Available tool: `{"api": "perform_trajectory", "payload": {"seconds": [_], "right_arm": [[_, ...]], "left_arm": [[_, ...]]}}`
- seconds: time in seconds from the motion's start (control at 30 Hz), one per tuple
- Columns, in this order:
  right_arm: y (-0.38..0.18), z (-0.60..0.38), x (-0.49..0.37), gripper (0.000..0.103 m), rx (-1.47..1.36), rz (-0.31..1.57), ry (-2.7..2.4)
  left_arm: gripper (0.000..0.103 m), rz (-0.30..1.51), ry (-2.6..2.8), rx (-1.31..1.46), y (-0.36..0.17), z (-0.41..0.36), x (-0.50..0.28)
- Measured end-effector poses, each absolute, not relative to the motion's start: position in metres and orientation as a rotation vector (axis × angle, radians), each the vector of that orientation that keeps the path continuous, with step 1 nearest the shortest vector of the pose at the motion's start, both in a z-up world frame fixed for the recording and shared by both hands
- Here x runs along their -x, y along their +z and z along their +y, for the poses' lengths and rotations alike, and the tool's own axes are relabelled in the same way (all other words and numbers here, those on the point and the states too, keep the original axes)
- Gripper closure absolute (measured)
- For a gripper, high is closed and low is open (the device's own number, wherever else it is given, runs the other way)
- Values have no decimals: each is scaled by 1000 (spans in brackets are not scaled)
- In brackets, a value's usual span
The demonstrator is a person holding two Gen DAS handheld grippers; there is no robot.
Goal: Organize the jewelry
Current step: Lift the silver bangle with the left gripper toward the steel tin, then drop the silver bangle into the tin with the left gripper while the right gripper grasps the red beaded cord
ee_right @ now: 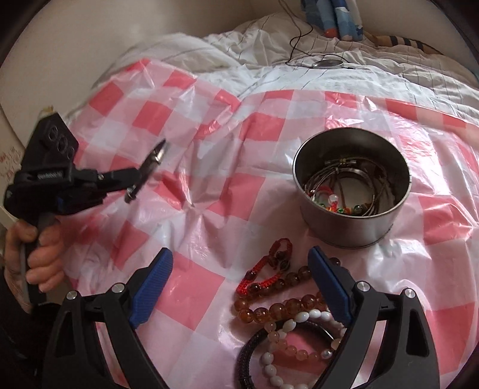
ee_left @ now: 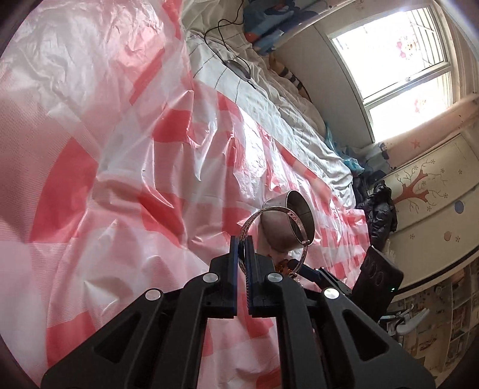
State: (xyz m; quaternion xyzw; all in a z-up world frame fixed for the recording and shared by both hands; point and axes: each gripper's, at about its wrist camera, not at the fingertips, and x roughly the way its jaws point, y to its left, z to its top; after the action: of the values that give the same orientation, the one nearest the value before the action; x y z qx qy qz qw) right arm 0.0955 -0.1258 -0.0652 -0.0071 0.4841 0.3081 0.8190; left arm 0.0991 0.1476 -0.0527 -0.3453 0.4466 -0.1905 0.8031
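Observation:
In the left wrist view my left gripper (ee_left: 243, 241) is shut on a thin silver bangle (ee_left: 250, 221), held in the air in front of a round metal tin (ee_left: 275, 205). The right wrist view shows that left gripper (ee_right: 139, 176) at the left, well clear of the tin (ee_right: 351, 230), with the bangle (ee_right: 149, 167) edge-on. The tin holds several bangles and coloured beads. My right gripper (ee_right: 239, 287) is open above a pile on the sheet: an amber bead bracelet (ee_right: 278, 309), a red cord bracelet (ee_right: 278, 251), a white bead bracelet (ee_right: 271, 369) and a black braided one (ee_right: 248, 347).
A pink-and-white checked plastic sheet (ee_right: 209, 185) covers the bed. Behind it lie a white quilt (ee_right: 374, 80), a black cable with a round disc (ee_right: 327, 63) and a blue patterned cushion (ee_right: 335, 18). A person's hand (ee_right: 39, 254) grips the left tool's handle. A window (ee_left: 398, 68) is at the right.

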Motion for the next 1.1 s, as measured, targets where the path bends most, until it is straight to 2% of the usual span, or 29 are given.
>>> {"api": "perform_trajectory", "payload": {"seconds": [0.1,0.13,0.17,0.2,0.3,0.47,0.7,0.87,1.1], "right_arm": [[-72,-117,-92,16,103,1028,639],[-72,-117,-91,29,106,1027,651],[-76,-117,-91,49,116,1050,648],[-78,-116,-92,87,126,1060,636],[-72,-123,-89,87,83,1042,663],[-49,-153,-93,87,-173,992,738],[-14,-223,-99,87,-494,802,696],[-2,-248,-106,87,-551,724,599],[-3,-254,-120,87,-504,729,550]], "left_arm": [[99,958,-416,736,-52,145,-103],[99,960,-422,731,-51,142,-105],[99,962,-424,725,-51,139,-106],[99,964,-427,721,-51,137,-106],[99,966,-433,719,-50,130,-107],[99,963,-432,725,-49,123,-109],[99,954,-464,711,-43,97,-115],[99,935,-490,695,-35,66,-128],[99,915,-484,687,-30,26,-147]]}}
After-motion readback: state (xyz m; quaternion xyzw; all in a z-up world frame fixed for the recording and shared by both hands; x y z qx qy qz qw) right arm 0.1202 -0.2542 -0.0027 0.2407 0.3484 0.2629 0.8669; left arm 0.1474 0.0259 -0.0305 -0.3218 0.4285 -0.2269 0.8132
